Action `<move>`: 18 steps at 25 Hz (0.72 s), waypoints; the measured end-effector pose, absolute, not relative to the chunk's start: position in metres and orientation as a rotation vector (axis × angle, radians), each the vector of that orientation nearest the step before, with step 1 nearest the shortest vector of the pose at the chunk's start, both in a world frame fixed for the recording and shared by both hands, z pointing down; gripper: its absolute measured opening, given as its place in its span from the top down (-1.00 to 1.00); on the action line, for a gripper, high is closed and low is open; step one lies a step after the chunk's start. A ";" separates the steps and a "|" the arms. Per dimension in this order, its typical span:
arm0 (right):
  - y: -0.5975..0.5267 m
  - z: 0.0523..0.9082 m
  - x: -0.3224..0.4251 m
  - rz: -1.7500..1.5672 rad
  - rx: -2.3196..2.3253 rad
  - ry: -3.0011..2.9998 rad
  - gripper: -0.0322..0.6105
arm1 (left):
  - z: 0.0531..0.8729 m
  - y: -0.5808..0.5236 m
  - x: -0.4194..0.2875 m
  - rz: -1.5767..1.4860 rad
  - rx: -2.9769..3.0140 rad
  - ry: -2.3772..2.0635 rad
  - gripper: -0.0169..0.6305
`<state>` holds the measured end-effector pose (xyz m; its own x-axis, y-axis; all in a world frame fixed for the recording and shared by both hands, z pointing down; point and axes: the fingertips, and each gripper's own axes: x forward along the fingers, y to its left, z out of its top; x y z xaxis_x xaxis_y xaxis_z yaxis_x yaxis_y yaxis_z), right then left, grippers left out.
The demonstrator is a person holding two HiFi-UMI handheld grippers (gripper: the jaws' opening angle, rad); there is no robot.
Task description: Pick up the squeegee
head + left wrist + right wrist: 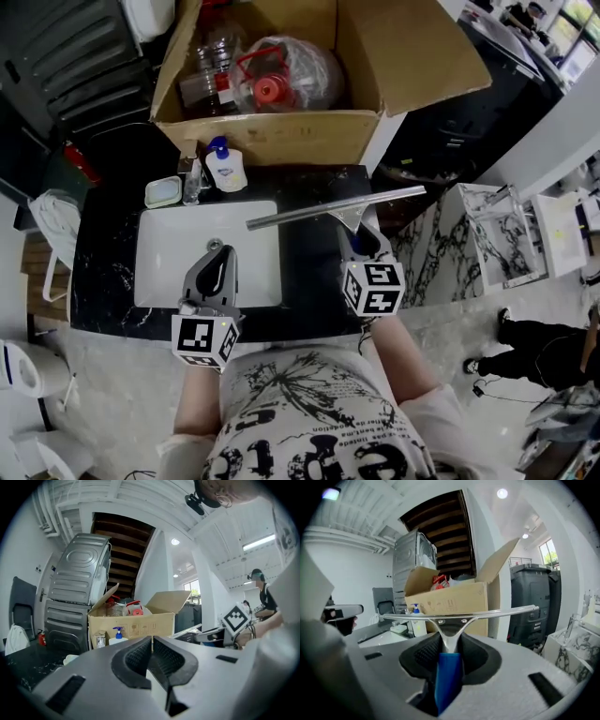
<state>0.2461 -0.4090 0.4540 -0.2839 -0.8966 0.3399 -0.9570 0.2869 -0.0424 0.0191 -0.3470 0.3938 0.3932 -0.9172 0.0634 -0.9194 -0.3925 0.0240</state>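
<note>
The squeegee (337, 208) is a long metal blade on a blue handle. It hangs lifted above the black counter (314, 281), with the blade lying crosswise. My right gripper (362, 236) is shut on the blue handle. In the right gripper view the squeegee (459, 615) stands upright out of the right gripper (450, 645), with the handle pinched between the dark pads. My left gripper (217, 253) hovers over the white sink (164, 272) with nothing in it. In the left gripper view the left gripper (152, 641) has its tips together.
An open cardboard box (272, 139) with bottles stands at the back of the counter. In front of it are a soap pump bottle (226, 169) and a soap dish (162, 192). A dark bin (532, 602) stands to the right, and a person (530, 352) is lower right.
</note>
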 end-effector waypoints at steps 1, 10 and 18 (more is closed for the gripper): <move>-0.406 0.444 0.247 0.304 1.720 -2.333 0.54 | 0.392 -0.347 0.017 0.053 2.566 -1.710 0.91; -0.364 0.390 0.250 0.110 1.793 -2.491 0.54 | 0.374 -0.344 0.014 0.041 2.566 -1.769 0.91; -0.350 0.385 0.244 0.084 1.786 -2.510 0.54 | 0.363 -0.338 0.015 0.036 2.587 -1.787 0.91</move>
<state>0.2444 -0.3504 0.3852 -0.3273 -0.9415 0.0801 -0.9448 0.3276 -0.0095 0.0151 -0.3377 0.3627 0.3540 -0.9351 0.0173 -0.9350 -0.3542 -0.0155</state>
